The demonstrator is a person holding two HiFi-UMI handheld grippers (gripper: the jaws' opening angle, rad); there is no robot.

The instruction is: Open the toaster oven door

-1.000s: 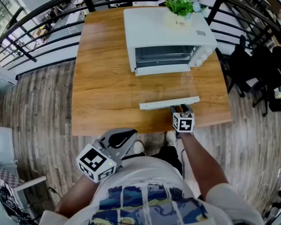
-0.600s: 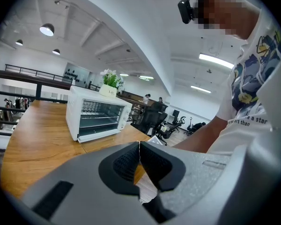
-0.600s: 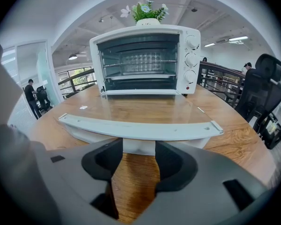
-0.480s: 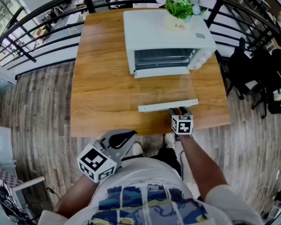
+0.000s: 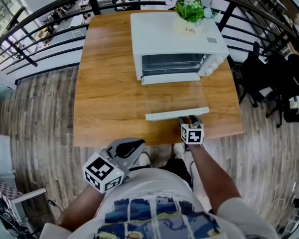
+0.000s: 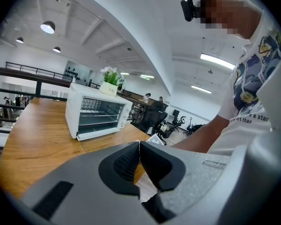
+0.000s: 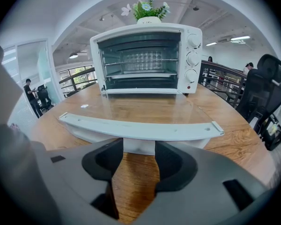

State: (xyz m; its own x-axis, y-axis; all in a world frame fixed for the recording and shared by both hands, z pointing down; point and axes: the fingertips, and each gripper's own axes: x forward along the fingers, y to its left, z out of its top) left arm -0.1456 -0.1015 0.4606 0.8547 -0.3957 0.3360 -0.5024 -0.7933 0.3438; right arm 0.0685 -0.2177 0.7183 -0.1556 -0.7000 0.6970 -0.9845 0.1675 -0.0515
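Jaws pressed together on nothing, the left hand-held gripper [image 6: 139, 153] hangs by the person's waist, off the counter [image 5: 109, 98]. Mid-counter, the oven [image 5: 174, 31] stands at the far side with its door [image 5: 174, 96] swung fully down, glass flat, handle [image 5: 177, 113] nearest us. At the right end of that handle, the right hand-held gripper [image 7: 139, 149] has its jaws spread, with the handle's stem at their tips. I'd say the door is open. Draw straight back, without catching the handle or leaning on the glass.

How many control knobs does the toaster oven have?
3, stacked down the toaster oven's front control panel: top knob, middle knob, bottom knob. None seem hidden.
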